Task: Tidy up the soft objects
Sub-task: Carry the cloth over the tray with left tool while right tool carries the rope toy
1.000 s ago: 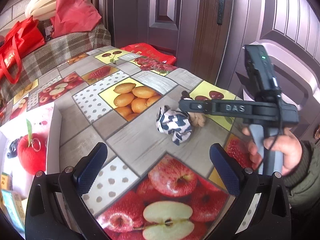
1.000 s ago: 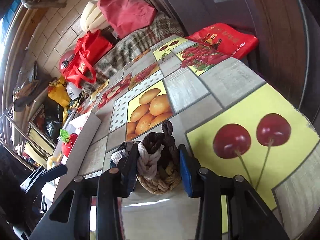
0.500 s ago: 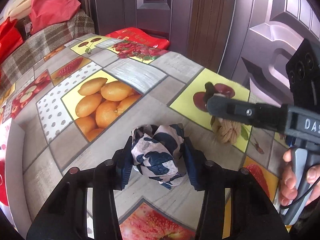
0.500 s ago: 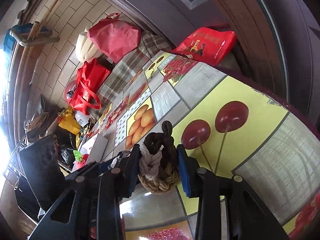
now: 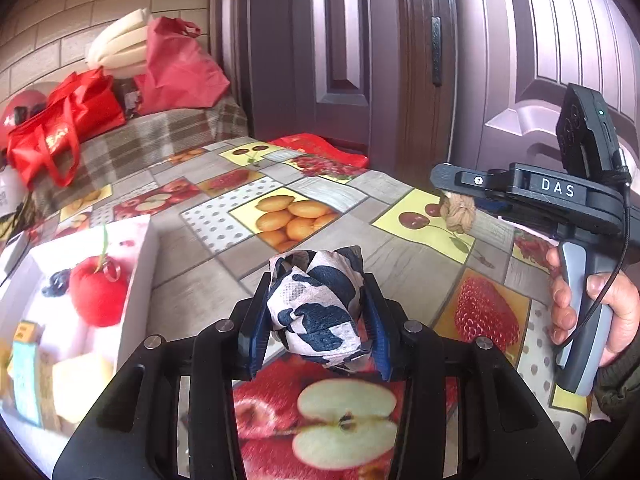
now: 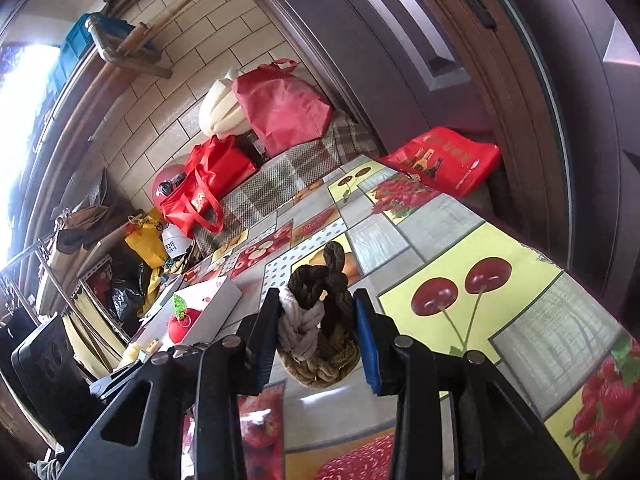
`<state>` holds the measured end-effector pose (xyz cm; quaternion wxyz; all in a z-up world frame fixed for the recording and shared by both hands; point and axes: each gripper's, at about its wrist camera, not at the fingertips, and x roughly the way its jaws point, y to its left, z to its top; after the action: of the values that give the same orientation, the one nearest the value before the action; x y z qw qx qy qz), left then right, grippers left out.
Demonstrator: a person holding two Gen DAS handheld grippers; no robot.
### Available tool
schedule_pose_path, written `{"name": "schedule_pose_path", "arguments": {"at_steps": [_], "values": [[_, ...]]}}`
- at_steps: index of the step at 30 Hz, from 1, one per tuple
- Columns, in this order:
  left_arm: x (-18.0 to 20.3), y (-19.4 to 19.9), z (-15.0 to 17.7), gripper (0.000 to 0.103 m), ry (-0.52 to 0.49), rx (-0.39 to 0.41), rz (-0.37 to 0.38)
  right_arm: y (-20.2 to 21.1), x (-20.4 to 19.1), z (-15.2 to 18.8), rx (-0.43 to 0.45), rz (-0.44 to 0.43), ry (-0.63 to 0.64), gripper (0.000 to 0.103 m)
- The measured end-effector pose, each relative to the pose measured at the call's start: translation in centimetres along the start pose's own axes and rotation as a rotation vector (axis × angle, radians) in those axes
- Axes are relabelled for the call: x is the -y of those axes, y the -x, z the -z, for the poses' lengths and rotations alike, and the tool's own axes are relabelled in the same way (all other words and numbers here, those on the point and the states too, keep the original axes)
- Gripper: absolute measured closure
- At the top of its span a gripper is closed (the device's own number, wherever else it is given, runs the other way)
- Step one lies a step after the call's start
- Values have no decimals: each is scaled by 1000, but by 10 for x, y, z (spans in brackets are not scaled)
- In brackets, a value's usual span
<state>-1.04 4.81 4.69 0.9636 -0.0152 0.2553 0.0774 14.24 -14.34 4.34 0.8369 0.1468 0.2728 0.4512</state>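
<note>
Fruit-print tablecloth (image 5: 336, 196) below; my left gripper (image 5: 316, 320) clamps the cow-print cloth (image 5: 316, 308), right gripper (image 6: 316, 332) the rope knot (image 6: 320, 320); squeeze gently, carry level.

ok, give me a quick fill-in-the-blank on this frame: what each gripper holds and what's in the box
1. The left gripper is shut on a bundle of cloth patterned black and ____.
2. The right gripper clamps a knotted ____ toy.
3. In the white box lies a plush fruit coloured ____.
4. The tablecloth is printed with pictures of ____.

Missing words: white; rope; red; fruit
</note>
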Motion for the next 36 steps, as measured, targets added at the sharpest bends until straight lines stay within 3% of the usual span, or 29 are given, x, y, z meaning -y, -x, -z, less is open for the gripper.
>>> {"name": "schedule_pose_path", "arguments": {"at_steps": [7,15,36], "values": [[-32,50,26,62,74,61,-171,17,-69,20,120,60,270,67],[-75,75,44,62,169,91,-305,6,-86,28,109,53,298,67],[-145,103,60,62,278,143,-450,-12,-122,46,61,49,388,67]]}}
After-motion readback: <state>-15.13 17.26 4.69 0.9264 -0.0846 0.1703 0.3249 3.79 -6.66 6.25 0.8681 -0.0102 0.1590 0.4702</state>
